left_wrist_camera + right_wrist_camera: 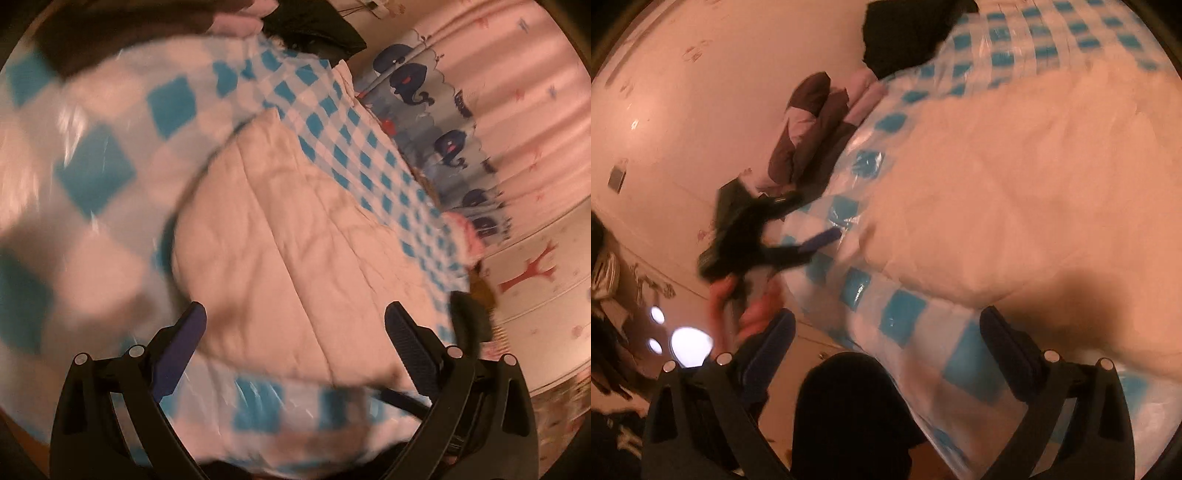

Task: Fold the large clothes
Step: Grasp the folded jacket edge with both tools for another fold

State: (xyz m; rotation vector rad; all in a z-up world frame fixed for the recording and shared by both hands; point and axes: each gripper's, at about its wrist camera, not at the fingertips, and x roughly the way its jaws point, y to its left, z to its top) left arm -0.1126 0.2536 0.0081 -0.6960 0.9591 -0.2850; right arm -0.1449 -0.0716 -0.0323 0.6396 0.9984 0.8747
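The left gripper (293, 325) hangs with its two fingers spread wide and nothing between them, directly above a pale quilted garment (295, 258) that lies flat on a blue-and-white checked cloth (369, 155). The garment fills the space ahead of the fingers and runs under the gap between them, its near edge just below the fingertips; whether they touch the fabric cannot be told.

The right gripper (886, 332) is likewise wide apart and holds nothing. The same pale quilted garment (1015, 184) lies ahead and to the right of its fingers, with the checked cloth (905, 310) passing beneath the right finger.

Only the left wrist view shows what lies beyond the cloth's far side: a whale-print fabric (436, 110) and a pale striped curtain (524, 92), both ahead and to the right of the gripper.

Only the right wrist view shows the left gripper (812, 218) from outside, ahead and to the left, its fingers at the cloth's edge, with the person's hand (738, 299) on its handle. It also shows a folded maroon-and-pink bundle (809, 129) further ahead on the left.

A dark garment (314, 26) sits at the cloth's far end in both views.

No readable writing or labels appear; much of both views is motion-blurred.
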